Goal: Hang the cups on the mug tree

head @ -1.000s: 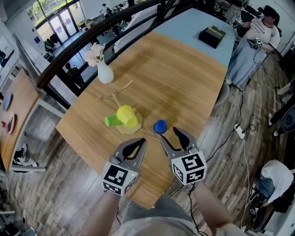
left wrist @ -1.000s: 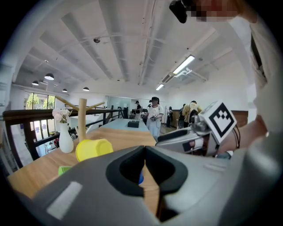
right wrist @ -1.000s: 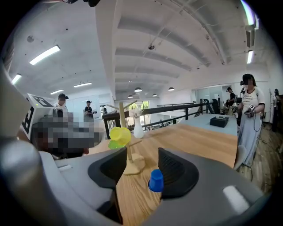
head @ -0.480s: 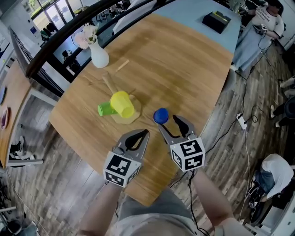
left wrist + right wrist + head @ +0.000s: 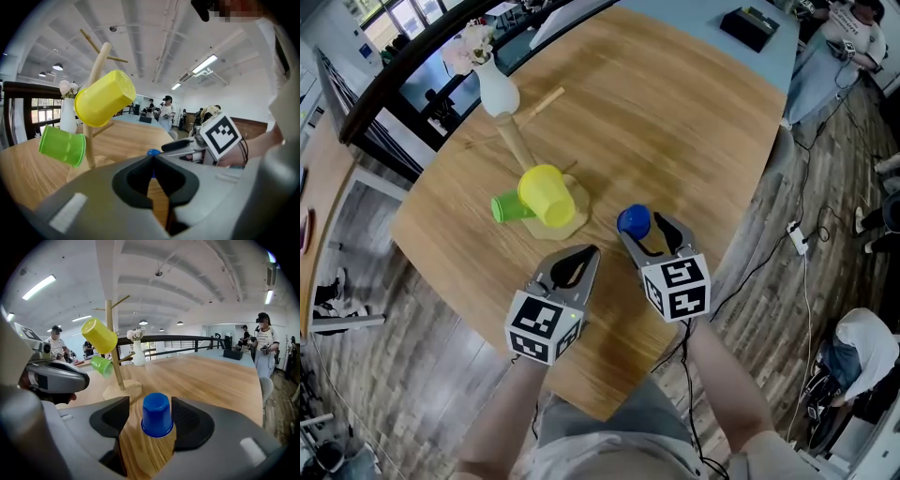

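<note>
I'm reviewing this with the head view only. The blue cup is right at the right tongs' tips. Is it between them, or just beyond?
Observer: Between them. In the right gripper view the blue cup stands upside down on the table inside the right tongs. The jaws have just been opening, and the pads are off it.
Operator: And the other hand?
Observer: The left tongs are shut, with nothing between them.
Operator: What's already hung?
Observer: Side on, the yellow cup hangs high on the mug tree, the green cup lower.
</note>
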`<state>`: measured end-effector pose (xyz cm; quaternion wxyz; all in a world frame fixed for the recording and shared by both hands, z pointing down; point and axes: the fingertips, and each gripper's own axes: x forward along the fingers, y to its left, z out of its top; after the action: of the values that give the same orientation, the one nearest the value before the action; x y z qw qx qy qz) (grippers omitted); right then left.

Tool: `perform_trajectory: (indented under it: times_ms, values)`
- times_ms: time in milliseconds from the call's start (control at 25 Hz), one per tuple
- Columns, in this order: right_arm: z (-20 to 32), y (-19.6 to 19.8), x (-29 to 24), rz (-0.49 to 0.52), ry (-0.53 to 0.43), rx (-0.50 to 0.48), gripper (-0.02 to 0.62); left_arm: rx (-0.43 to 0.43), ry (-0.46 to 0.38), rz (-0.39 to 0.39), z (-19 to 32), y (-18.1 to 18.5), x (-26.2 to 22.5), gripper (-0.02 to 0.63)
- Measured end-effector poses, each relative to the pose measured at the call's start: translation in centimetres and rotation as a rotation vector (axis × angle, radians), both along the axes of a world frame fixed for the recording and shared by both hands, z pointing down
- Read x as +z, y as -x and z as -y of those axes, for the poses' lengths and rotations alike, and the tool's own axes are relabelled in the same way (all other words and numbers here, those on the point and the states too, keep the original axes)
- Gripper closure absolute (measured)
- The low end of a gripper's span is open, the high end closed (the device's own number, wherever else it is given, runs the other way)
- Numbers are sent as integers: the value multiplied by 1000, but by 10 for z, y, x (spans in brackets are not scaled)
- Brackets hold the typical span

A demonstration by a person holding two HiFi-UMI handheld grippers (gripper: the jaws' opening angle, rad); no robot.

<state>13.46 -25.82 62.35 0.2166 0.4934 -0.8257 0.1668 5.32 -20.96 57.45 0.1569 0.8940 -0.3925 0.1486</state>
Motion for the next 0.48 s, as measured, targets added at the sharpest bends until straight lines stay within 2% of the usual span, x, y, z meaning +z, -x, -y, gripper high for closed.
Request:
perform_trajectory:
  times_ms: [480]
  values:
    - [13, 2, 40, -2, 41, 33, 323, -9, 26, -14, -1, 10, 27, 603]
